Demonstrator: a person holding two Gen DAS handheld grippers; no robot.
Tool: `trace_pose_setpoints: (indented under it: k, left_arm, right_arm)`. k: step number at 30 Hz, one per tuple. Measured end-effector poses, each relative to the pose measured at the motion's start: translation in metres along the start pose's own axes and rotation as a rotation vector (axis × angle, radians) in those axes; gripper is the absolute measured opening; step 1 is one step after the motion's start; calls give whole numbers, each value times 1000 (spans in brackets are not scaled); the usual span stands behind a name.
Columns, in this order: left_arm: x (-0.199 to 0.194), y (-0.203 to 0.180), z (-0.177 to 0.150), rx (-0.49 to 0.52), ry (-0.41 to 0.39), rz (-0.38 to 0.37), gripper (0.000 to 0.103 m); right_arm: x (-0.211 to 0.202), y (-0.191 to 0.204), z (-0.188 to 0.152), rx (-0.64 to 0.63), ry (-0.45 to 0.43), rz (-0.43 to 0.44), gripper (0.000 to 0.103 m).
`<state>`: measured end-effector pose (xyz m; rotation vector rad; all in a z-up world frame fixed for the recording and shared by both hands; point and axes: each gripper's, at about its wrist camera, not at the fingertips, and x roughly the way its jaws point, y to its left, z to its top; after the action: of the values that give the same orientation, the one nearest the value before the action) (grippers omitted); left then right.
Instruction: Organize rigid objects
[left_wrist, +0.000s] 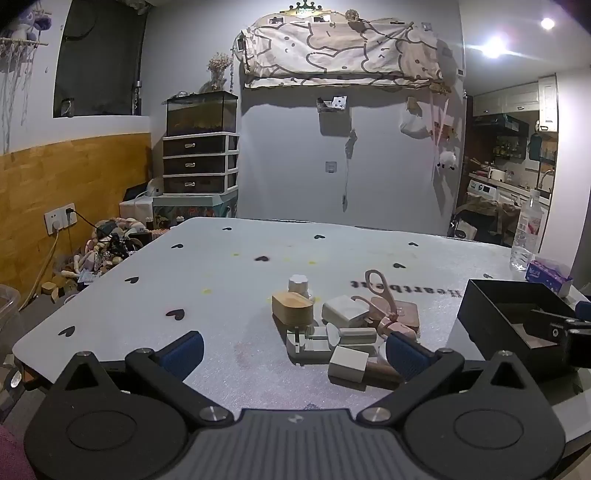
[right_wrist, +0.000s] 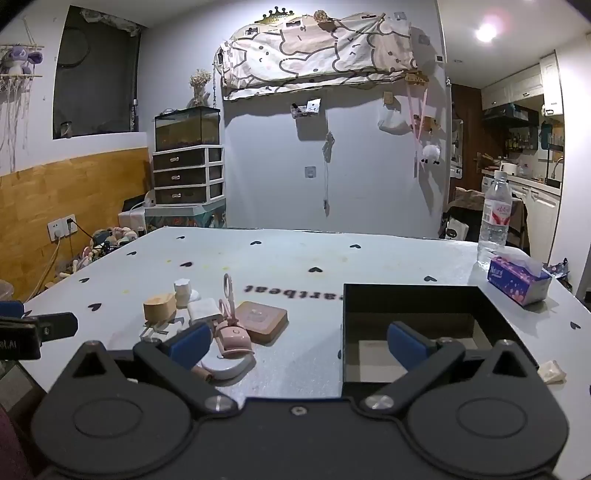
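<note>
A cluster of small rigid items lies mid-table: a wooden oval box (left_wrist: 292, 308) (right_wrist: 159, 306), a white jar (left_wrist: 299, 285) (right_wrist: 181, 291), a white charger block (left_wrist: 345, 311) (right_wrist: 202, 311), pink scissors (left_wrist: 380, 291) (right_wrist: 228, 295), a brown square case (left_wrist: 404, 314) (right_wrist: 261, 320), a grey metal tool (left_wrist: 309, 343) and a white cube (left_wrist: 348, 363). A black open box (left_wrist: 513, 317) (right_wrist: 417, 328) stands to the right. My left gripper (left_wrist: 293, 350) is open just short of the cluster. My right gripper (right_wrist: 297, 345) is open, its right finger over the box's near wall.
The grey tablecloth (left_wrist: 221, 295) carries black hearts. A water bottle (right_wrist: 495, 221) and a tissue pack (right_wrist: 519, 278) stand at the far right corner. A crumpled scrap (right_wrist: 552, 371) lies right of the box. Drawers and a tank (right_wrist: 188, 162) stand beyond the table.
</note>
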<state>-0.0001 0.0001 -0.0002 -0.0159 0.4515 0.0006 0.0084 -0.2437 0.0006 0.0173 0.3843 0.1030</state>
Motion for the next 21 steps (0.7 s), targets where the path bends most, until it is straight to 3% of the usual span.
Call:
trace_pose_setpoints:
  k: [21]
  left_arm:
    - [-8,-4,1,10,-20,-7,103]
  right_arm:
    - [-6,3,-1,3,-14,-8,103]
